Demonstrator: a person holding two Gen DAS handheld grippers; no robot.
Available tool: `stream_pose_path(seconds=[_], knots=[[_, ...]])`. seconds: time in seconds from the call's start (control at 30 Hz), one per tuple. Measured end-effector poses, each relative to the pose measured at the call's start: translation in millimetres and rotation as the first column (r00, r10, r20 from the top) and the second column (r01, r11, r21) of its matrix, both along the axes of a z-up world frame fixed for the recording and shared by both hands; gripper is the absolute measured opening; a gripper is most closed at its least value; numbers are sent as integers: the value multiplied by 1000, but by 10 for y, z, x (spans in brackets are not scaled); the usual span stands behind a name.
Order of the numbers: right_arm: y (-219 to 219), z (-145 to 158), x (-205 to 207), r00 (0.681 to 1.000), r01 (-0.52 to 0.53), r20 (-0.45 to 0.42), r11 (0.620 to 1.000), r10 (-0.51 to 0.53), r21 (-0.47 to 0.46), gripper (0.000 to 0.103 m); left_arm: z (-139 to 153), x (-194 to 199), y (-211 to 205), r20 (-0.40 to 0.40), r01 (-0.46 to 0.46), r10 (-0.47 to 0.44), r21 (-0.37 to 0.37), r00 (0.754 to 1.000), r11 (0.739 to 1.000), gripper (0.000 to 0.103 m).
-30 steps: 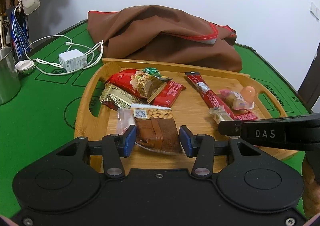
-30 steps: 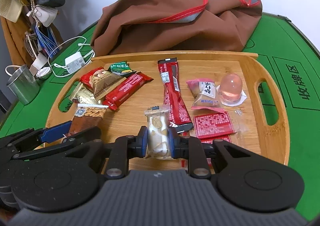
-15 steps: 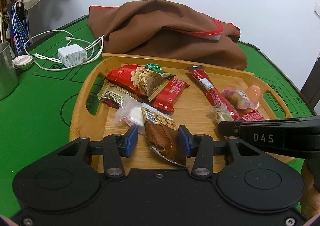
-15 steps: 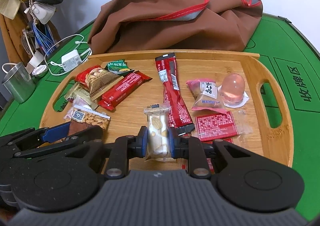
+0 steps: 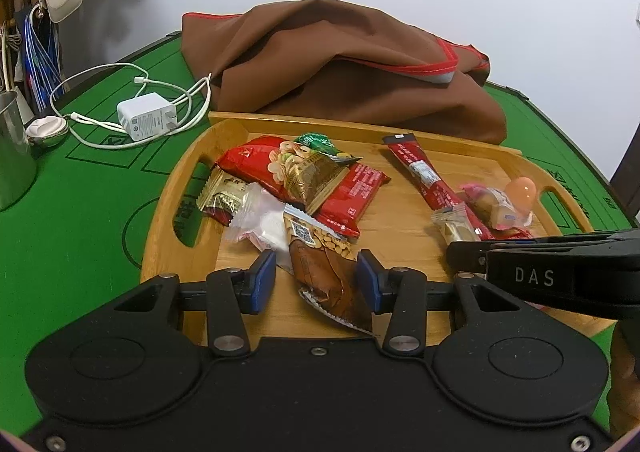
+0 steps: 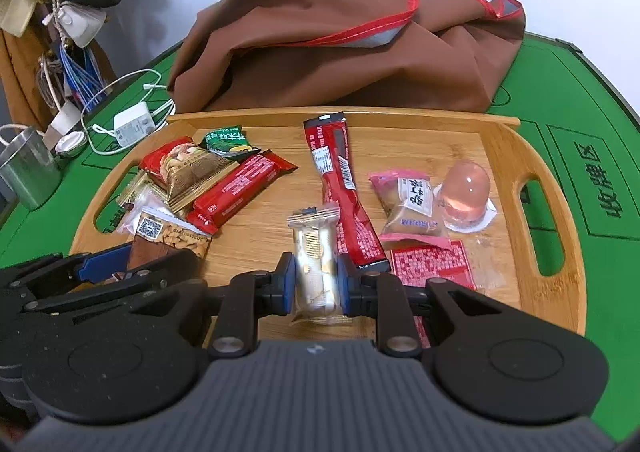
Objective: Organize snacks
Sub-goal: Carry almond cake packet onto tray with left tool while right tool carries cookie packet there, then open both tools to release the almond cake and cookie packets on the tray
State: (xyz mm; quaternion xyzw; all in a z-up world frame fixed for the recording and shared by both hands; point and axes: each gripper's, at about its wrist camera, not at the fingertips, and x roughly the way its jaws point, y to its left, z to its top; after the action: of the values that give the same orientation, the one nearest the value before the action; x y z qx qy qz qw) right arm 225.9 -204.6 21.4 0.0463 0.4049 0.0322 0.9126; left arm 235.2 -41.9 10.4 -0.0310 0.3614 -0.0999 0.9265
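A wooden tray [image 5: 168, 228] holds several snacks. My left gripper [image 5: 316, 278] is shut on a brown almond packet [image 5: 324, 272], which sits tilted between the blue pads with its near end raised off the wood. A heap of red, gold and green packets [image 5: 304, 172] lies just beyond it. My right gripper [image 6: 316, 280] is shut on a clear packet of pale biscuits [image 6: 314, 252], held upright. To its right lie a long red stick [image 6: 340, 188], a pink-wrapped cake [image 6: 408, 208], a pink jelly cup [image 6: 466, 192] and a flat red sachet [image 6: 428, 260].
The tray [image 6: 500, 156] rests on a green felt table [image 5: 72, 212]. A brown cloth bag [image 6: 344, 48] lies behind the tray. A white charger with cable [image 5: 146, 120], a small round tin [image 5: 46, 130] and a metal cup [image 5: 14, 152] stand at the left.
The almond packet lay flat between the left pads and now stands twisted on edge, nearer the heap. The right gripper has kept its hold on the biscuit packet and barely shifted.
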Motion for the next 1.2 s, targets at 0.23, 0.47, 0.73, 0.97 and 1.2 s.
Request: stream_pose_path(seconds=[0.23,0.47,0.73,0.97,1.2], knots=[[-34,2,88,1000,-4,-16,1000,4,4,28,-2,121,-28,-14,-25,25,6,1000,1000,44],[-52,25,67,1000,-8,-14,1000,8,11,39,3,129,-42,-12,-21,22,21,1000,1000,45],[-64,83,-3,1000,-22,3,1000,22,21,46,77,63,-77,16,-13,12,49,1000,999,52],[-106,149,-162,999,-37,31,999,36,30,51,189,-64,-77,64,-2,-3,65,998,998,75],[-162,249,-343,997,-42,72,999,40,31,62,299,-211,-19,97,4,-10,60,995,998,88]])
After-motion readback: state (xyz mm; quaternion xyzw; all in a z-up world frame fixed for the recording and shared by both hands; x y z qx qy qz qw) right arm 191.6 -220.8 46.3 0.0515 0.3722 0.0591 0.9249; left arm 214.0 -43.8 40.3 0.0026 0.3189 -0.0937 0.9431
